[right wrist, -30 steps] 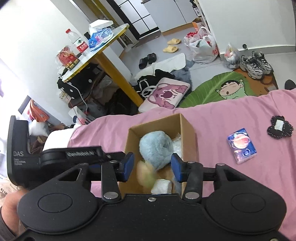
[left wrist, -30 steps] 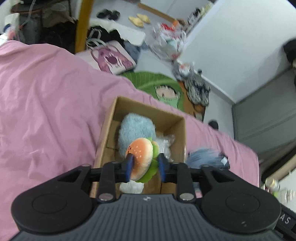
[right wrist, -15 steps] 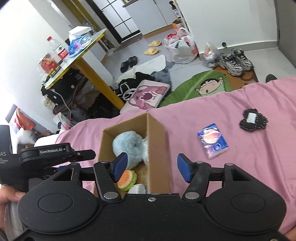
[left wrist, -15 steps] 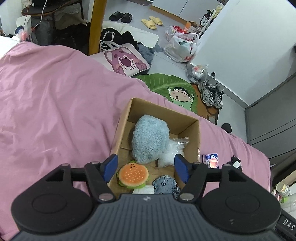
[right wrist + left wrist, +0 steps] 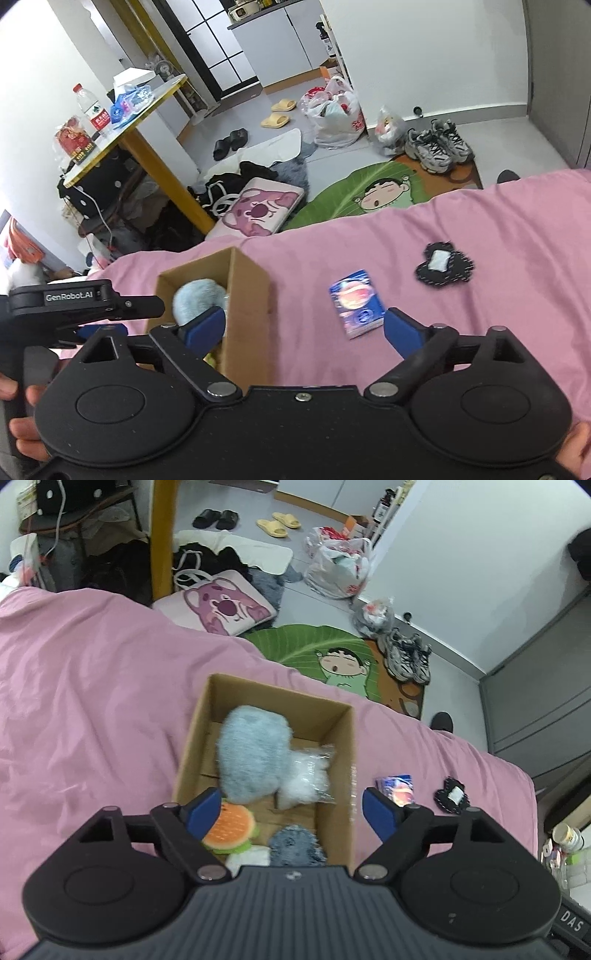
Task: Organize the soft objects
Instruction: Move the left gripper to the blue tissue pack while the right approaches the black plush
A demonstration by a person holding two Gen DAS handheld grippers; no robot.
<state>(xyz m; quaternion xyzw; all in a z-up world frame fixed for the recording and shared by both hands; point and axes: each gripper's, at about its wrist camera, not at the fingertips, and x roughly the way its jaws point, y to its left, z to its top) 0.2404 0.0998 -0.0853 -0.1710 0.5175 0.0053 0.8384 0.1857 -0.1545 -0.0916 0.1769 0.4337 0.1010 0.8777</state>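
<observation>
While spread: left hand-held gripper (image 5: 291, 812) above box (image 5: 334, 827)

Cardboard box (image 5: 195, 746) sits on the bed (image 5: 81, 701). In the box: furry plush (image 5: 253, 753) at the far end, plastic bag (image 5: 308, 775) right of it, burger toy (image 5: 231, 825) near-left, fuzzy ball (image 5: 297, 845) near-right. Right of the box on the bed: tissue pack (image 5: 356, 308), then patch (image 5: 443, 267) further right.
</observation>
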